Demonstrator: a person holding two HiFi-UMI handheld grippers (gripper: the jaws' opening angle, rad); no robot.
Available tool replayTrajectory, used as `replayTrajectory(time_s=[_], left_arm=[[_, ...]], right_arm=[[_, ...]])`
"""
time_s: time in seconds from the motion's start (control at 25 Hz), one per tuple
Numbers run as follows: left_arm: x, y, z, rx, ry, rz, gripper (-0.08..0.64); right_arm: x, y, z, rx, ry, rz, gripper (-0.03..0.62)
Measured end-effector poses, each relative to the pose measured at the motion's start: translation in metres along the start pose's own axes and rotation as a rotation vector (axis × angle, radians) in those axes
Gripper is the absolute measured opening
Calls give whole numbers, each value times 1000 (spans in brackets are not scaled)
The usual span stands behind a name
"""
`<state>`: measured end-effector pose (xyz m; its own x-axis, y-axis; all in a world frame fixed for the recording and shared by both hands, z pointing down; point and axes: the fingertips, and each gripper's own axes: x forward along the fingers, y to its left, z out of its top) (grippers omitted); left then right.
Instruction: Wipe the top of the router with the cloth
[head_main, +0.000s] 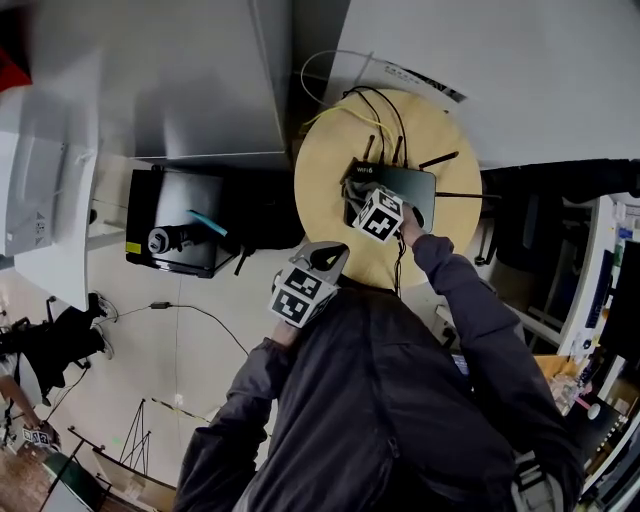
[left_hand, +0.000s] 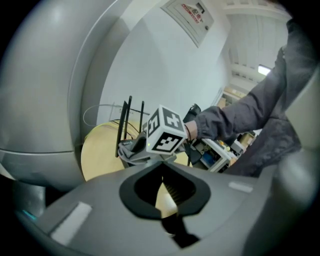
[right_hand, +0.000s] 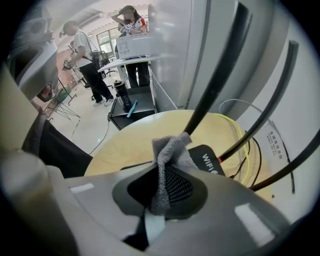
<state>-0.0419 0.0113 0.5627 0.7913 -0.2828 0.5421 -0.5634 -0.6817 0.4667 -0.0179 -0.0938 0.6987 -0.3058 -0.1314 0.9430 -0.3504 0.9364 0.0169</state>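
Note:
A black router (head_main: 412, 184) with several upright antennas sits on a round wooden table (head_main: 325, 165). My right gripper (head_main: 362, 196) is over the router's left part, shut on a grey cloth (right_hand: 168, 159). In the right gripper view the cloth bunches up out of the jaws, just above the router's WIFI-marked top (right_hand: 213, 160), with antennas (right_hand: 218, 70) rising past it. The left gripper view shows that cloth (left_hand: 130, 150) under the right gripper's marker cube (left_hand: 165, 131). My left gripper (head_main: 320, 262) hangs at the table's near edge, its jaws (left_hand: 162, 170) shut on nothing.
Yellow and black cables (head_main: 358, 108) run off the table's far side toward white cabinets (head_main: 200, 80). A low black cart (head_main: 180, 235) with a bottle stands on the floor to the left. Cluttered shelving (head_main: 600, 300) is at right. People (right_hand: 87, 55) stand far off.

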Motion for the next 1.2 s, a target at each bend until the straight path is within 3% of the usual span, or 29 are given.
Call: replayTrajectory(time_s=[0.36,0.76,0.96,1.2], left_arm=[[6,-8,-3,10,13,-20,0],[7,-11,-3,12,4,-10,0],[4,-8,-4,2,0,5,0],[3,-10,-4,-7,7,10,0]], right_arm=[[-6,63,-14,-18,-31,56,28],[-8,71,-16,-42,-39,86,28],[-24,21,-8,2,-96,19,28],[-26,-49,-11,18,-49,-74,28]])
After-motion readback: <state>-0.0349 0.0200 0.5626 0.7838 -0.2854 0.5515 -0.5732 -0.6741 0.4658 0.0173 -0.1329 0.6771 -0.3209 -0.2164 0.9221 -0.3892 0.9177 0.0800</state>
